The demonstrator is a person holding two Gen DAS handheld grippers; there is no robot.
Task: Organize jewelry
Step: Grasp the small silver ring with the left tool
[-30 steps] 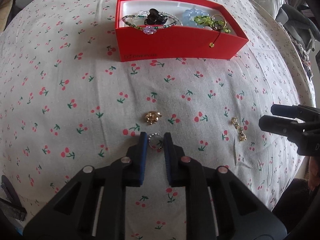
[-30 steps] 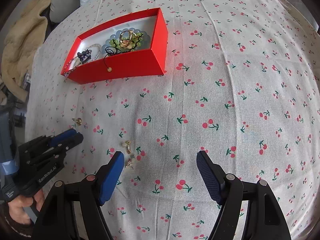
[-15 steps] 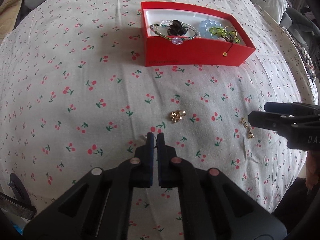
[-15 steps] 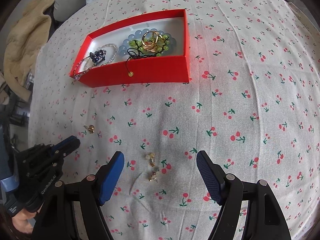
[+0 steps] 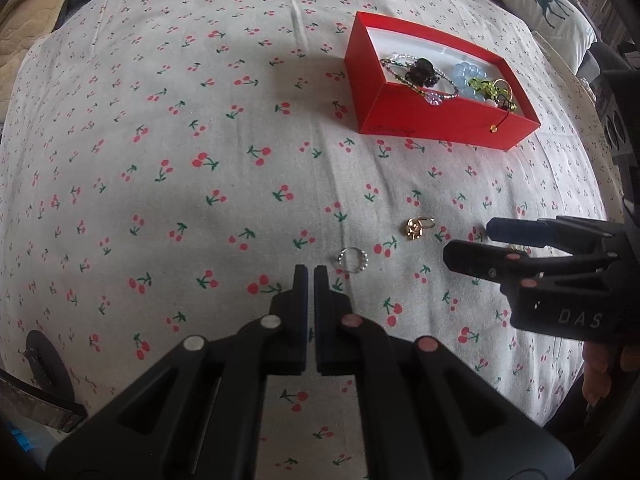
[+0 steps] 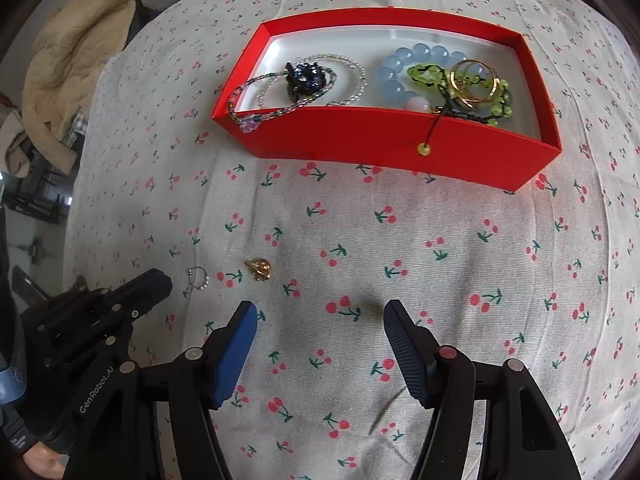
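cherry-print cloth [image 5: 200, 128] over the surface, beige quilted blanket [image 6: 76, 44] bunched at far left edge, deer-print pillow [image 5: 548, 4] far right

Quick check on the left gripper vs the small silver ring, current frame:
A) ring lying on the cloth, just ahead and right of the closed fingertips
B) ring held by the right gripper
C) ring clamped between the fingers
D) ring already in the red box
A. In the left wrist view the silver ring lies flat on the cherry-print cloth, ahead and right of the left gripper, whose jaws are shut on nothing.
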